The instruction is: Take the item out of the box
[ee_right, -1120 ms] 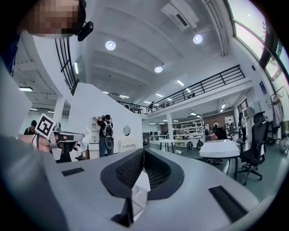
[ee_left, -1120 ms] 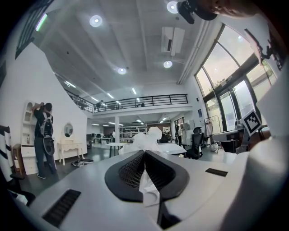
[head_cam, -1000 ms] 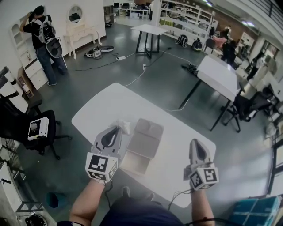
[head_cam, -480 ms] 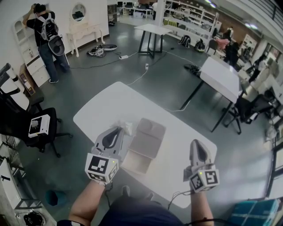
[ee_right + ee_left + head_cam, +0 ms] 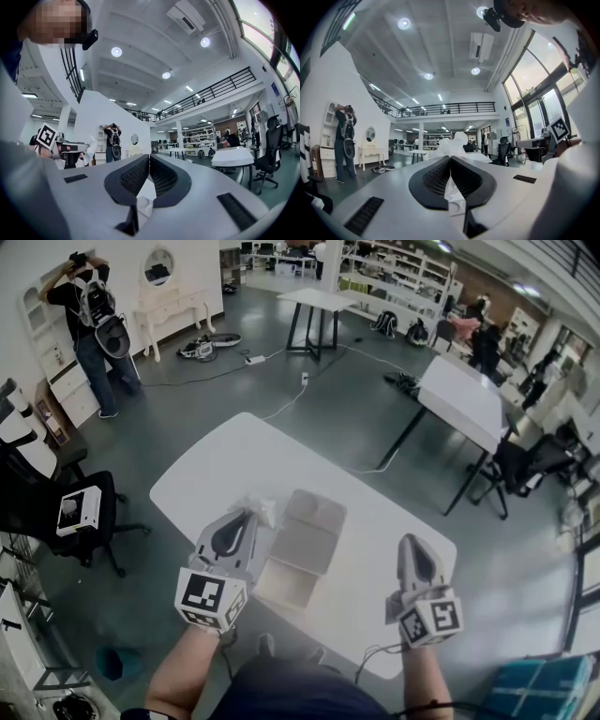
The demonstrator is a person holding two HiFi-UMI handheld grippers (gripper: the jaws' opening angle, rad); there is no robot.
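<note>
Cardboard box (image 5: 302, 547) is seen lying open on the white table (image 5: 216, 465), flaps spread, close to the near edge.

Left gripper (image 5: 248, 515) is held just left of the box, tips pointed toward its far left corner. Its jaws are clamped on a white crumpled item (image 5: 262, 508). In the left gripper view, the item (image 5: 452, 144) is pinched between the pads of the left gripper (image 5: 451, 157) and bunches out past the tips. The item is seen at the box's far left corner, lifted outside the box walls; whether it touches the box cannot be told.

Right gripper (image 5: 410, 542) is held well right of the box, over the table, apart from it. In the right gripper view, the jaws of the right gripper (image 5: 149, 156) are pressed together with nothing between them.

A black chair (image 5: 56, 507) carrying a white device is noted far left of the box, off the table. A person (image 5: 89, 324) with a backpack is seen far beyond the box, to its left.
</note>
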